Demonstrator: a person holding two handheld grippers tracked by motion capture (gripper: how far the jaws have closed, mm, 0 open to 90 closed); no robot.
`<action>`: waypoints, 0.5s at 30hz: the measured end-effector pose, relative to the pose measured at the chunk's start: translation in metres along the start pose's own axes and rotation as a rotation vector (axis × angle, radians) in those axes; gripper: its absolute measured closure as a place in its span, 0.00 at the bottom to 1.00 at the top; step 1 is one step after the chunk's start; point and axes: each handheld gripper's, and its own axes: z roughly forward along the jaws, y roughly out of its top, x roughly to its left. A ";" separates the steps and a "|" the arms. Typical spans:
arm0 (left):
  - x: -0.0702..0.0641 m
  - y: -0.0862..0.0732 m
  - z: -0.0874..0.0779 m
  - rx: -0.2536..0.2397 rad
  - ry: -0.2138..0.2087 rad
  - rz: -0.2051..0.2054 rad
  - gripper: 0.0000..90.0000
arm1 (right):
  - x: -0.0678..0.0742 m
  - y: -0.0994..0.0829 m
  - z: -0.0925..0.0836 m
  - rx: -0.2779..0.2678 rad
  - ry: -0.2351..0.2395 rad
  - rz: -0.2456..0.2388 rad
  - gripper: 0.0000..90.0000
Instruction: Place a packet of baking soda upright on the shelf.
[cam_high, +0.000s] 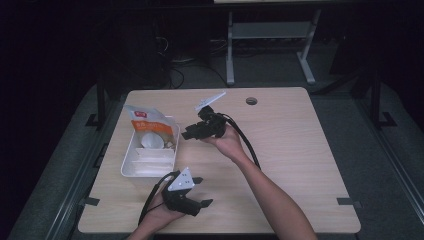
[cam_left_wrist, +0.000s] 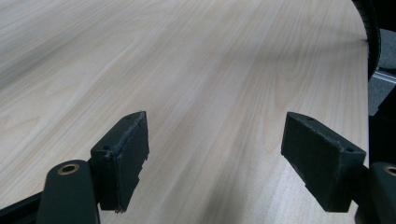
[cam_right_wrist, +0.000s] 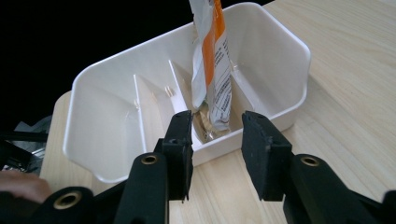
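A pale wooden table (cam_high: 280, 150) takes up most of the room in front of the person. Near its left edge sits a white divided bin (cam_high: 131, 162), long and rounded at the corners, with thin partitions cutting it into compartments. An orange and white pouch (cam_high: 146, 122) stands upright in the far-end compartment, leaning against the bin wall; from the right gripper view it sits (cam_right_wrist: 212, 70) just beyond the jaw tips. The right gripper (cam_high: 190, 134) hovers just beside the bin, jaws partly apart with nothing between them and clear of the pouch. The left gripper (cam_high: 199, 192) rests low near the table's front edge, well apart from the bin, jaws spread wide over bare wood and holding nothing.
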 end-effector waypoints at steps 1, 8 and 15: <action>0.000 0.000 0.000 -0.001 0.000 -0.001 0.25 | 0.000 0.000 -0.002 -0.001 0.001 0.001 0.68; 0.001 0.000 0.001 -0.002 0.002 -0.004 0.25 | -0.001 -0.005 -0.018 -0.012 -0.002 0.005 0.65; 0.000 0.000 0.002 0.003 0.002 -0.003 0.25 | -0.001 -0.011 -0.031 -0.017 0.004 0.014 0.63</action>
